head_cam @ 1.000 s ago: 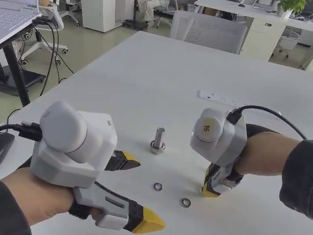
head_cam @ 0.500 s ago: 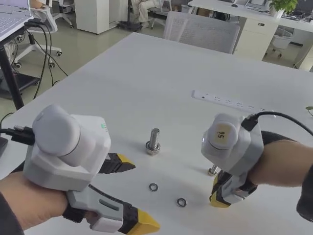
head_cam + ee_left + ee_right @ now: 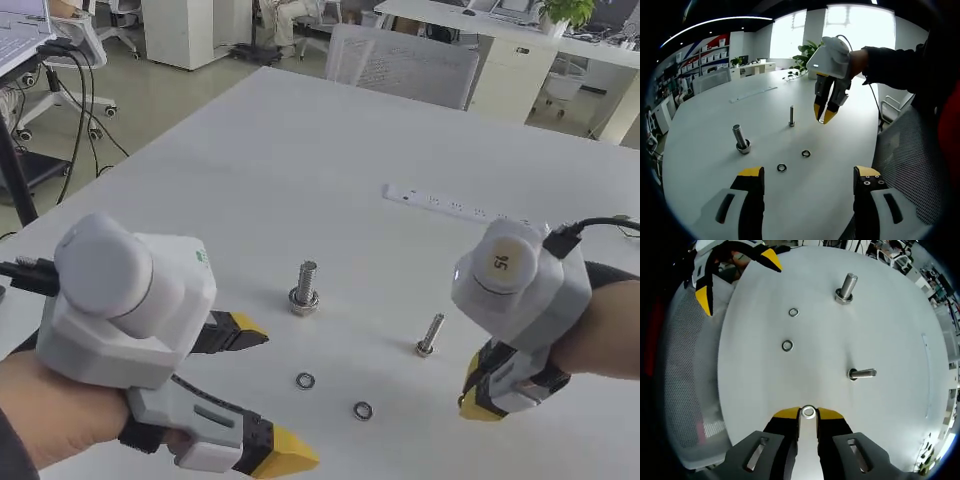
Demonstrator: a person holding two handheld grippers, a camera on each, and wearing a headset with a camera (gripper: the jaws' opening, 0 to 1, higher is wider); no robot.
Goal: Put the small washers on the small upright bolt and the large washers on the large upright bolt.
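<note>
The right gripper (image 3: 824,118) has shifted right, clear of the small upright bolt (image 3: 429,335), clamping a washer (image 3: 808,412). The left gripper (image 3: 809,172) hovers, jaws spread. A second washer (image 3: 305,380) and a third washer (image 3: 362,410) lie on the surface (image 3: 300,150).

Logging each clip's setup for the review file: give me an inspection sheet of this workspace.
Surface: white table, smooth.
Job's things: large bolt upright; small bolt upright; two loose washers flat on the table between the tools.
Clutter: power strip towards the far side.
Tools: left tool open, holding nothing; right tool shut on a third washer.
Cables: black lead on the right tool; second lead on the left tool.
Surroundings: mesh chair, desk, plant.
</note>
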